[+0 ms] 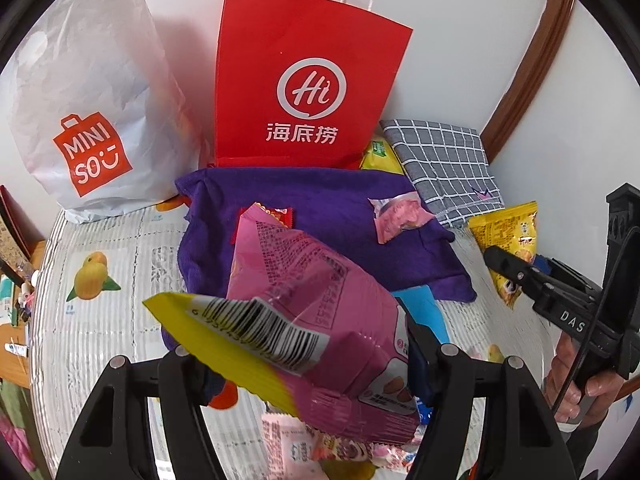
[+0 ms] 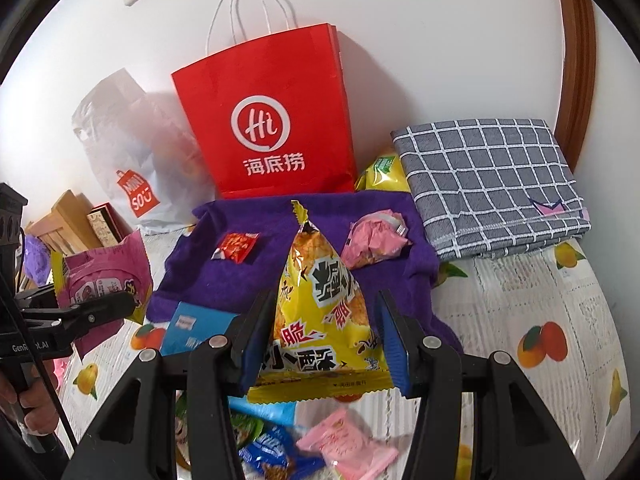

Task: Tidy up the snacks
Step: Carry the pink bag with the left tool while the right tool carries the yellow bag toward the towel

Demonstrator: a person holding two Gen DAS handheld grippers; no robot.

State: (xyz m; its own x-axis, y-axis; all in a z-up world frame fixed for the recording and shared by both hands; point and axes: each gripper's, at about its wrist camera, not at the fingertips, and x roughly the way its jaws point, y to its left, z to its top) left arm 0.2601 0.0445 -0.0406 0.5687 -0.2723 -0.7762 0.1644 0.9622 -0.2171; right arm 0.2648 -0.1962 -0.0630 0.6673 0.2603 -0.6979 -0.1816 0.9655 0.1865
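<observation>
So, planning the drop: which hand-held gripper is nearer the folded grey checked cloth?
Right hand-held gripper, just left of the folded grey checked cloth; the left sits farther left.

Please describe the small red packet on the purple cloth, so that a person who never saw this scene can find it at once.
Find the tall red paper bag standing against the wall; the purple cloth lies in front of it. The small red packet lies flat on the cloth's left part. Its only neighbour on the cloth is a crumpled pink wrapper, further right.

Two carrier bags (image 2: pixel 272 120), two folded cloths (image 2: pixel 492 184), perhaps nine or ten snack packets (image 2: pixel 320 300), some blurred.
</observation>
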